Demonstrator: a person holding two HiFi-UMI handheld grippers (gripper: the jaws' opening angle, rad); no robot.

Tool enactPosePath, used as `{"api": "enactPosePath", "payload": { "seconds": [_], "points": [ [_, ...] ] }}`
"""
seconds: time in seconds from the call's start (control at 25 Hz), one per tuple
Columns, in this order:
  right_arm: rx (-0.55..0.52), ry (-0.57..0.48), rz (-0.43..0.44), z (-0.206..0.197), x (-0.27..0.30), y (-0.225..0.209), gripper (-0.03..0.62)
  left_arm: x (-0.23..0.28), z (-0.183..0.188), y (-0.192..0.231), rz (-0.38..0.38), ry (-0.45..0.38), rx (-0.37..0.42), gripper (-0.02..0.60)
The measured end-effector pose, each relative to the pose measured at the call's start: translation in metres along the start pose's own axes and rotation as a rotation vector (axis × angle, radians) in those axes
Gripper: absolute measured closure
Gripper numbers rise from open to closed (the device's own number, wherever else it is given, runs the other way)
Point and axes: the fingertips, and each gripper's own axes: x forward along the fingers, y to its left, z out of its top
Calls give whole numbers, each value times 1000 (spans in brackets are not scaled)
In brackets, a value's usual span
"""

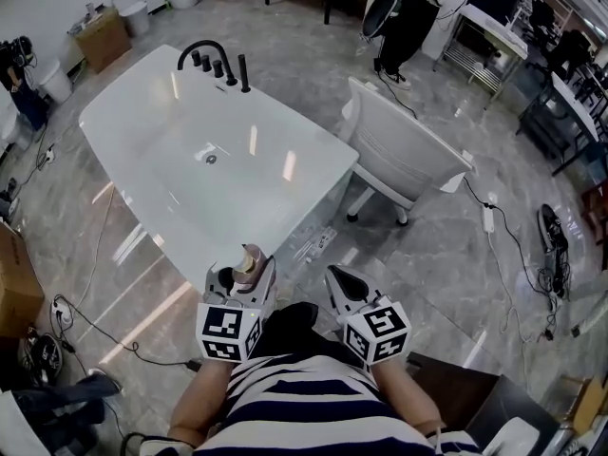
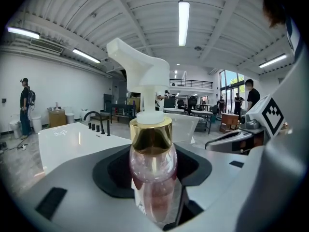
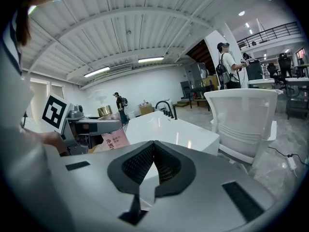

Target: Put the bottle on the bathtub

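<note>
From my remote seat, the biggest thing on screen is the floor (image 1: 446, 255): glossy grey stone-look tile that mirrors the lights, with cables trailing over it. The gripper views show a white ribbed ceiling (image 2: 145, 13) with strip lights above, and desks and standing people at the back of the hall.

A white bathtub (image 1: 119, 122) stands on that floor, running diagonally from the upper left toward me. Its rim is broad, flat and bare. A black faucet (image 1: 204, 50) with a row of black fittings sits on the far end, and the drain (image 1: 210, 158) lies in the basin. A white chair (image 1: 404, 150) stands just beside the tub's right edge. A cardboard box (image 1: 103, 38) sits beyond the far left corner, near 2 white bins.

I see the person's striped shirt (image 1: 304, 402) at the bottom of the head view, with both grippers held out in front.

The left gripper (image 1: 240, 278) has its jaws clamped on the bottle (image 2: 152, 178), which is clear and pink-tinted with a gold collar and a white pump. The bottle stands upright in the jaws at the tub's near corner and is not resting on the rim.

The right gripper (image 1: 344, 283) hangs over bare floor to the right of that corner, jaws closed together with nothing between them.
</note>
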Motion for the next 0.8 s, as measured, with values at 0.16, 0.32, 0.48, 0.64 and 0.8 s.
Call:
{"api": "enactPosePath", "payload": {
  "seconds": [0.16,0.32,0.48,0.64,0.8],
  "points": [
    [-4,-2,-14,7,12,-15,568,28,4,7,-10,1,8,351],
    [0,4,-36,15,27,-31,568,60,7,10,-42,12,9,351],
    [8,14,-44,28,49,-47,568,95,11,14,-86,28,15,351],
    [24,33,-73,39,75,-71,568,134,18,17,-145,36,34,351],
    [41,42,-108,49,101,-90,568,177,24,27,-190,51,48,351]
  ]
}}
